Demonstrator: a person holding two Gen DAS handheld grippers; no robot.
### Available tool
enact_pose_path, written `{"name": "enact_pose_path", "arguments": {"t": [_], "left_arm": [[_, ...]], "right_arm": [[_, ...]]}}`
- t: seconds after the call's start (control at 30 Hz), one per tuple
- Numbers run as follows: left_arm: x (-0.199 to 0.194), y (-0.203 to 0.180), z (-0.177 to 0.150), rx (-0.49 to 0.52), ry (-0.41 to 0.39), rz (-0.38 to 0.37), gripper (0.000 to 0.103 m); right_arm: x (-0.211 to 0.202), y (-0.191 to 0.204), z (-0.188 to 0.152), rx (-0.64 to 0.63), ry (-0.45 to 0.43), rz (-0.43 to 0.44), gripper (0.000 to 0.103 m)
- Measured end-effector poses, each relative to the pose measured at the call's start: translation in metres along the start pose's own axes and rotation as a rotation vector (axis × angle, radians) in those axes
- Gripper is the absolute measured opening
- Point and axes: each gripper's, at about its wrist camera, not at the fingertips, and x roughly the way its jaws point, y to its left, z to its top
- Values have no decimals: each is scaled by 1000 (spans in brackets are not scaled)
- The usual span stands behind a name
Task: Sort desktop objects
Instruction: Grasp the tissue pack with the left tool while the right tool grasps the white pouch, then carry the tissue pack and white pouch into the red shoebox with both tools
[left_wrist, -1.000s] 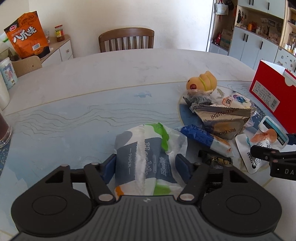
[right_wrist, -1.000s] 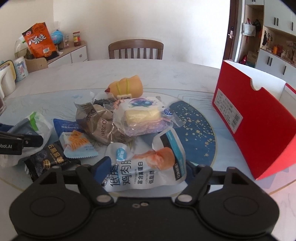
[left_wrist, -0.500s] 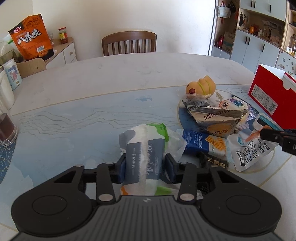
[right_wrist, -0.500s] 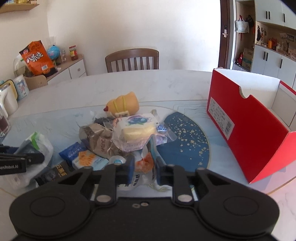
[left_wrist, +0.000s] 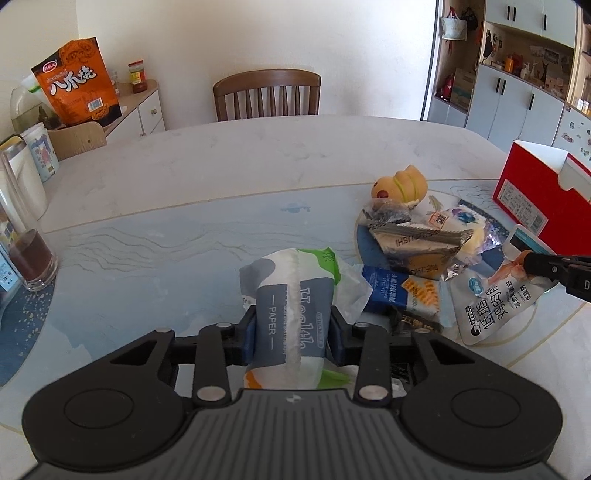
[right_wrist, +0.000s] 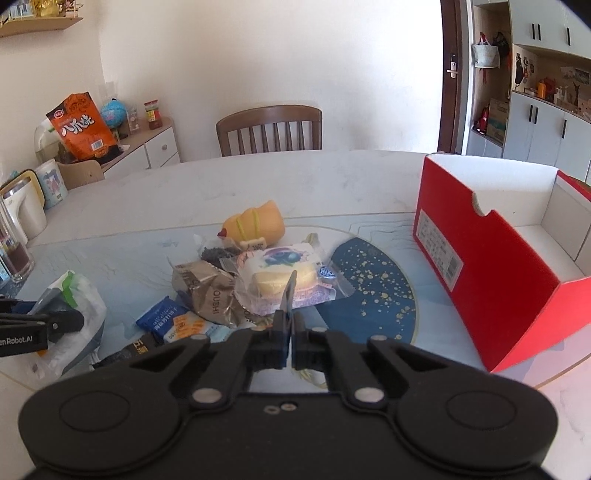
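Both grippers have closed since a second ago: left gripper (left_wrist: 291, 334) closing on the tissue pack (left_wrist: 295, 314) at lower centre, right gripper (right_wrist: 290, 341) clenched on the chicken pouch (left_wrist: 495, 299) above the tabletop (left_wrist: 258, 166).

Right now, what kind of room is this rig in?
Likely a home dining room: a brown wooden slat-back chair at a pale marble-look dining table, grey-blue storage cabinets to one side, wrapped snacks piled on the table.

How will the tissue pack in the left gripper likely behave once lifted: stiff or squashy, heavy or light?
Probably squashy: the tissue pack is pinched narrow where the left gripper's closing fingers press it. Likely light for its bulk, being paper. Its loose wrapper flares beside the fingers, so it may sag or shift.
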Motion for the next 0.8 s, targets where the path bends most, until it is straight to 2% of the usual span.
{"name": "enact_pose_path", "arguments": {"t": [0.4,0.8], "left_arm": [[-25,-21,16,20,-1,-41,36],[-38,-65,47,63,-19,-117,36]], "right_arm": [[-29,-20,16,67,-17,3,1],[-54,-57,30,160,-37,-31,1]]}}
